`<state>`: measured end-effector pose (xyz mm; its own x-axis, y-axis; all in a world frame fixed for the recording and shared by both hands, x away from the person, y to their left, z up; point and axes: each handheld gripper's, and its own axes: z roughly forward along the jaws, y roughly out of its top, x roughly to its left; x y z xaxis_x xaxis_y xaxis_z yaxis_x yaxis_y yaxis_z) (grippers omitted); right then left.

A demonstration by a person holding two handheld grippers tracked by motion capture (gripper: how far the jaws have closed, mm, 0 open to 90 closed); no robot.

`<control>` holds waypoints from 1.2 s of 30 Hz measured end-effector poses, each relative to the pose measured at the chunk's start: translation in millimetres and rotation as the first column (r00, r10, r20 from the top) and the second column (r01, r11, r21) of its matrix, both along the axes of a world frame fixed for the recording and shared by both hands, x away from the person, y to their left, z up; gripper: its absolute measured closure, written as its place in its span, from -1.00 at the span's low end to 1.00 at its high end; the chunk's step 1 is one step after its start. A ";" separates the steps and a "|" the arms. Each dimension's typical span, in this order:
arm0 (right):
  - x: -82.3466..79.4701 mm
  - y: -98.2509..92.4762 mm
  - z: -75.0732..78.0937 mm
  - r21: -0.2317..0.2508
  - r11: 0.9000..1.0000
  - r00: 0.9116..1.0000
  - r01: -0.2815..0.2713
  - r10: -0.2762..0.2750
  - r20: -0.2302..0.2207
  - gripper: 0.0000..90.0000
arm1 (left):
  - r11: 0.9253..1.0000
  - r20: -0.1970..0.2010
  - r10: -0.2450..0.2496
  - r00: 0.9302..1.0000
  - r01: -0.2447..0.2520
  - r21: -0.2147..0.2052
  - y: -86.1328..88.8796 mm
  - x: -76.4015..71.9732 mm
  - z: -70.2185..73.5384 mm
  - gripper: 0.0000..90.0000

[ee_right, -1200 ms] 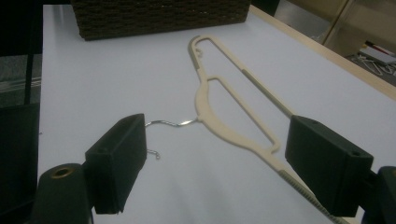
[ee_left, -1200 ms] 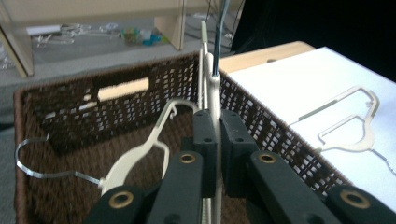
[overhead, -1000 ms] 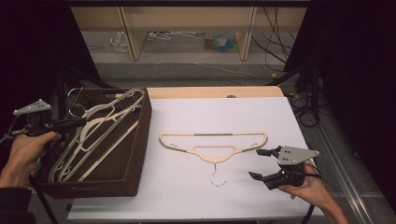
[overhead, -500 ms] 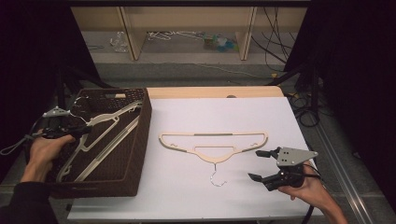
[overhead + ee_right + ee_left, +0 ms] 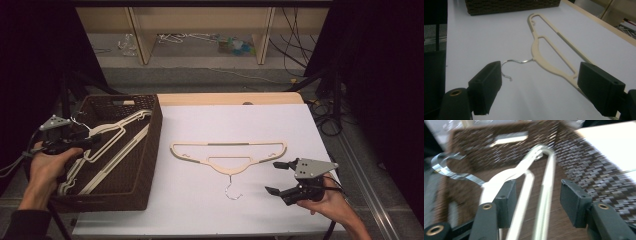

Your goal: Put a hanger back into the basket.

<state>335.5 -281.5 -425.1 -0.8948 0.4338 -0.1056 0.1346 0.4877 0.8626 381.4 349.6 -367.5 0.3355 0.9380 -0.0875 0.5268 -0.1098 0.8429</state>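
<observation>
A cream plastic hanger (image 5: pixel 230 152) with a metal hook (image 5: pixel 231 189) lies flat on the white table (image 5: pixel 240 120). My right gripper (image 5: pixel 272 177) rests open near the front right, just right of the hook, and in the right gripper view the hanger (image 5: pixel 544 53) lies beyond the wide-apart jaws. Several more cream hangers (image 5: pixel 115 140) lie in the brown wicker basket (image 5: pixel 152 145) at the left. My left gripper (image 5: pixel 90 142) hovers over the basket's left side. Its jaws have just been opening, and the hanger bars (image 5: pixel 544 182) show past the gap, untouched by the pads.
A wooden strip (image 5: pixel 225 98) runs along the table's far edge. Behind it stand low shelves (image 5: pixel 200 30) with clutter on the floor. Cables and dark stands (image 5: pixel 330 95) crowd the right side beyond the table.
The left gripper came down and back toward the person over the basket and opened its jaws. The hangers it held raised now lie in the basket. The right gripper stayed put.
</observation>
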 end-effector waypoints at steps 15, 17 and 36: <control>1.3 -1.1 -0.6 0.003 1.000 1.000 0.002 -0.002 -0.004 -0.56 | 0.952 0.162 -0.287 0.944 0.300 -0.065 -116.3 -56.2 14.8 -0.35; 1.4 -1.1 -1.1 0.004 1.000 1.000 0.005 -0.005 -0.002 -0.56 | 0.938 0.180 -0.327 0.928 0.342 -0.059 -131.5 -62.7 14.7 -0.39; 3.6 2.2 -3.9 -0.030 1.000 1.000 0.006 -0.006 -0.008 -0.58 | 0.873 0.180 -0.475 0.861 0.487 -0.030 -204.5 -114.3 -41.3 -0.60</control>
<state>339.1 -279.3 -429.0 -0.8932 0.4357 -0.1111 0.1447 0.5124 0.8465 267.1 145.1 -408.8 0.7586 0.6494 -0.0533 0.2797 -0.2506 0.9268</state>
